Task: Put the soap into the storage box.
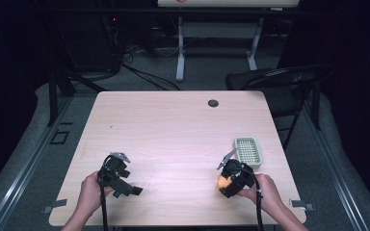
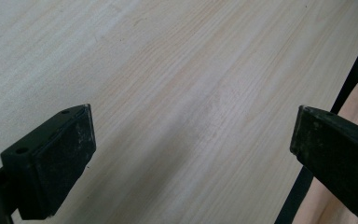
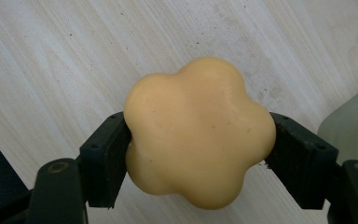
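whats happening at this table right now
A person at a wooden table holds a tool in each hand. The right tool is shut on a yellow flower-shaped soap, near the table's front right, just short of a pale green soap dish. The left tool is open with nothing between its jaws, over bare table.

The left claw (image 1: 125,185) hangs wide open in one hand, while the right claw (image 1: 224,182) is clamped closed.
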Action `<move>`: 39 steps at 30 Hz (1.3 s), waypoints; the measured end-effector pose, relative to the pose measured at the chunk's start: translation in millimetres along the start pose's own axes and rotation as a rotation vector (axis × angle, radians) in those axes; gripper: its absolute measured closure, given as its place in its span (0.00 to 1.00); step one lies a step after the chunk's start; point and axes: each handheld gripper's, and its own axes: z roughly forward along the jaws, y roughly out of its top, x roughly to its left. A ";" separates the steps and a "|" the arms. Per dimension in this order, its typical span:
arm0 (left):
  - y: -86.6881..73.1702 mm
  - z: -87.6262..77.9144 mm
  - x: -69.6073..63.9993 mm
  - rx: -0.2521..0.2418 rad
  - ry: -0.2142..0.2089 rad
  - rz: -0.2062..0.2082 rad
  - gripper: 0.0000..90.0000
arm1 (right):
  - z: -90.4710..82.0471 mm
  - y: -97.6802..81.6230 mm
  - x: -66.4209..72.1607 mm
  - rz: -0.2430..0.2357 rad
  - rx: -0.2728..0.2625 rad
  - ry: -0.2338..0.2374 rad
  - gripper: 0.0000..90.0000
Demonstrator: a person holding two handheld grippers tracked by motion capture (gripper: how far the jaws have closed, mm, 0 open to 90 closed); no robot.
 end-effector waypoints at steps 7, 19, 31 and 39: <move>-0.4 -1.0 -0.4 0.000 0.004 0.007 0.00 | -4.0 -2.3 -4.0 0.006 -0.001 -0.015 0.30; -0.1 -0.8 -1.1 0.003 0.004 0.014 0.00 | -12.4 -7.1 -13.9 0.043 -0.018 -0.017 0.30; -1.7 -2.5 -0.9 -0.013 -0.006 0.016 0.00 | -20.5 -11.3 -27.4 0.073 -0.034 -0.035 0.30; -2.1 -2.7 -1.0 -0.021 -0.005 0.015 0.00 | -23.8 -9.5 -34.6 0.074 -0.041 -0.046 0.30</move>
